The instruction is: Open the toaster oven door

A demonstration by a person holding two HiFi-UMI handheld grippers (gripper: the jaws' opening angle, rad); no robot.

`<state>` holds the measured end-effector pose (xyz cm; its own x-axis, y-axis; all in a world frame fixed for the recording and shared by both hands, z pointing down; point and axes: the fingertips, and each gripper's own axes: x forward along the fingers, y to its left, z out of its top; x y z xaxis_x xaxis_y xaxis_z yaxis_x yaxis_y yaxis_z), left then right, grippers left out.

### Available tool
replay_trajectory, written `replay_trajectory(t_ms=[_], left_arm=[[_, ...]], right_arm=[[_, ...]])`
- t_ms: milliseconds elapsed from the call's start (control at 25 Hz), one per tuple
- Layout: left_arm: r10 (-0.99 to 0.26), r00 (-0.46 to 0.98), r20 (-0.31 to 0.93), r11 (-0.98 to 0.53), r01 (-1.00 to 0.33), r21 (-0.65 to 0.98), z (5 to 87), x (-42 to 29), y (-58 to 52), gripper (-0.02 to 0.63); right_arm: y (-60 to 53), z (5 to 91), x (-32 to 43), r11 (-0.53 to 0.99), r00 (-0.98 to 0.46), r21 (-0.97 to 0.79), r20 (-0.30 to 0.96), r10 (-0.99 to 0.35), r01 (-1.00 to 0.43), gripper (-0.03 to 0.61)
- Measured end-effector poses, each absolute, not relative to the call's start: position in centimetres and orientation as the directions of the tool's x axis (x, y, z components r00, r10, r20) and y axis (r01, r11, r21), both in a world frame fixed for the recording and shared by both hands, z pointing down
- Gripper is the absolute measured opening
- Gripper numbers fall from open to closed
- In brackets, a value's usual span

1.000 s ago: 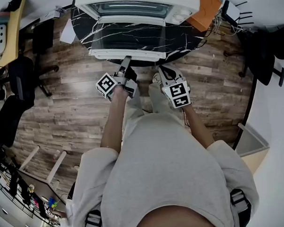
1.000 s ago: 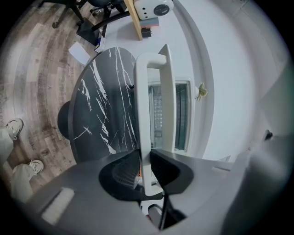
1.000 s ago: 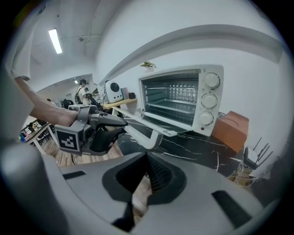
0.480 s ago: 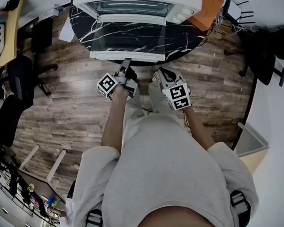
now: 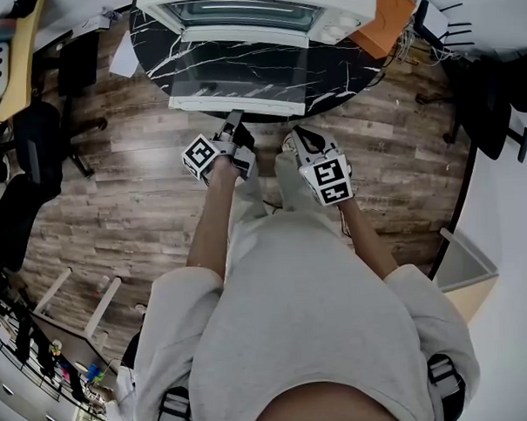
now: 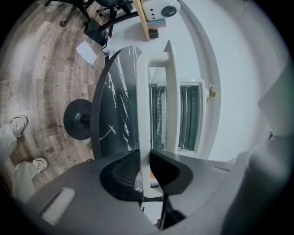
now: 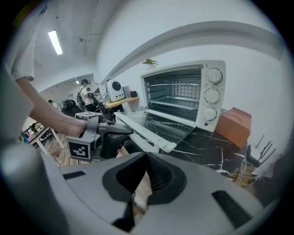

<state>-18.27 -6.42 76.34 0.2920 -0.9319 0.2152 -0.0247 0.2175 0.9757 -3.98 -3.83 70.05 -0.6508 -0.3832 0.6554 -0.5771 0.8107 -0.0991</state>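
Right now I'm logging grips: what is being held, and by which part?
The left gripper clamps the toaster oven door by its handle bar, about mid-length; the right gripper holds nothing.

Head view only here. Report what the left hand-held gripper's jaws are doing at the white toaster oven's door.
Observer: The left hand-held gripper is clamped on the door's white bar handle; the bar runs between its jaws.
Operator: Now give me the door's angle.
Observer: In the right gripper view the glass-paned door lies roughly level in front of the white toaster oven.
Operator: Check the right hand-held gripper.
Observer: The right hand-held gripper has its jaws together with nothing between them.
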Motion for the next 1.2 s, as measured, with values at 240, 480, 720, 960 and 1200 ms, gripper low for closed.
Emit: replay_trajectory(t_ms=[240,480,720,960,1200], left_arm=[[-0.929,0.292,0.227,0.231,-0.02,0.973,77.2,-18.2,-6.3,0.075],[-0.926,0.288,0.243,0.248,-0.019,0.968,77.9,-18.2,-6.3,0.077],[-0.924,0.289,0.252,0.253,-0.033,0.967,78.0,-18.3,-6.2,0.077],[-0.924,0.292,0.246,0.25,-0.026,0.968,77.9,-18.2,-6.1,0.077],[-0.926,0.287,0.247,0.251,-0.024,0.968,78.1,-18.4,-5.1,0.075]], right_arm=[[-3.7,69.9,-4.0,0.815,-0.653,-0.098,0.656,-0.379,-0.572,0.012],[-3.6,70.0,-3.8,0.813,-0.648,-0.098,0.661,-0.378,-0.574,0.012],[-3.6,70.0,-4.1,0.812,-0.65,-0.102,0.66,-0.376,-0.574,0.012],[-3.5,70.0,-4.1,0.815,-0.649,-0.099,0.662,-0.374,-0.57,0.012],[-3.5,70.2,-4.3,0.818,-0.651,-0.096,0.661,-0.373,-0.566,0.012]])
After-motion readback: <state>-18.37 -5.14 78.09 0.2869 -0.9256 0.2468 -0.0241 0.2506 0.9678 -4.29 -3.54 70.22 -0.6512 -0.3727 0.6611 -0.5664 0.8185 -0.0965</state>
